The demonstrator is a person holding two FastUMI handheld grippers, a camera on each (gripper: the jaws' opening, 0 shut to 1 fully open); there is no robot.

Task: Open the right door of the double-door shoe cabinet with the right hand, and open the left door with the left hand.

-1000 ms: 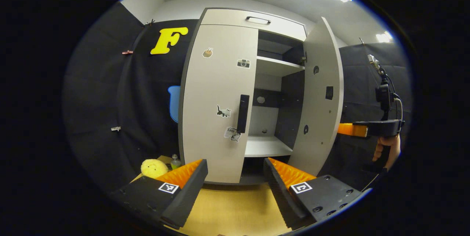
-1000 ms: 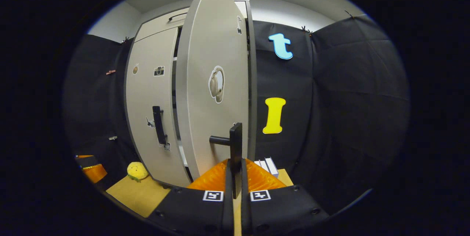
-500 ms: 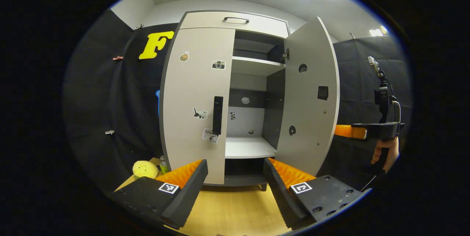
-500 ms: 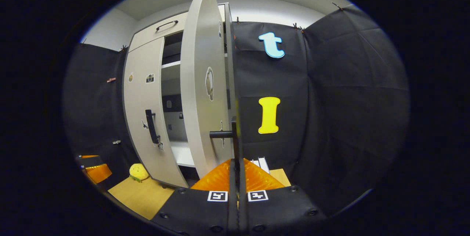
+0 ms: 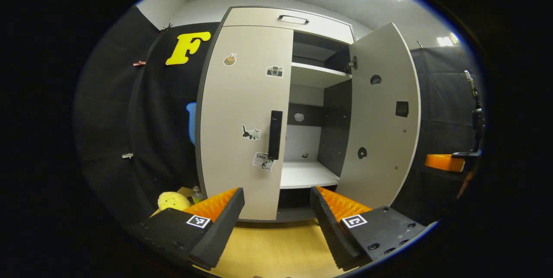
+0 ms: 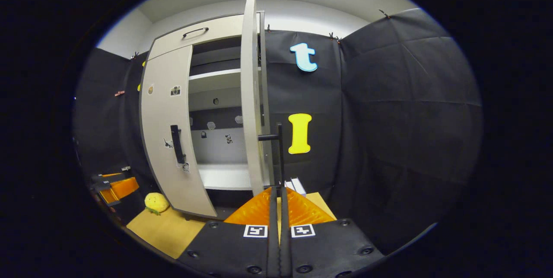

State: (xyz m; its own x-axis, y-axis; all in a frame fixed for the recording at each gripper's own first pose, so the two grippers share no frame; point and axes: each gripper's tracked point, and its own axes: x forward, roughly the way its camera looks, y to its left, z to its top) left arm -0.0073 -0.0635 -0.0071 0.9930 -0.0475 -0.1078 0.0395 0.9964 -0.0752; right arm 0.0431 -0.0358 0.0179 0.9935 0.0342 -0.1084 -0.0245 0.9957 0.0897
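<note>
Shoe cabinet (image 5: 259,16): standing on the wooden bench (image 5: 276,247) against the booth wall, a drawer with a dark handle running across its top.
Right door (image 5: 382,118): swinging wide open, its inner face showing in the left gripper view and its thin edge (image 6: 249,96) facing the right gripper view.
Right door handle (image 6: 279,157): a dark vertical bar standing off the door's outer face on a short post.
Right tongs (image 6: 278,209): closing on the right door handle, both fingers pressing against the bar with almost no gap between them; seen from the left gripper view they are sitting just past the door's outer side (image 5: 445,162).
Left door (image 5: 246,118): lying closed and flat, stickers dotting its face.
Left door handle (image 5: 274,134): a dark vertical bar near the door's inner edge, untouched.
Left tongs (image 5: 276,209): spreading wide apart, gripping nothing, hovering well short of the left door and pointing at its handle side.
Inside: pale shelves (image 5: 309,174) showing behind the open door.
Yellow plush toy (image 5: 173,200): sitting on the bench left of the cabinet, just beside a small bottle (image 5: 197,192).
</note>
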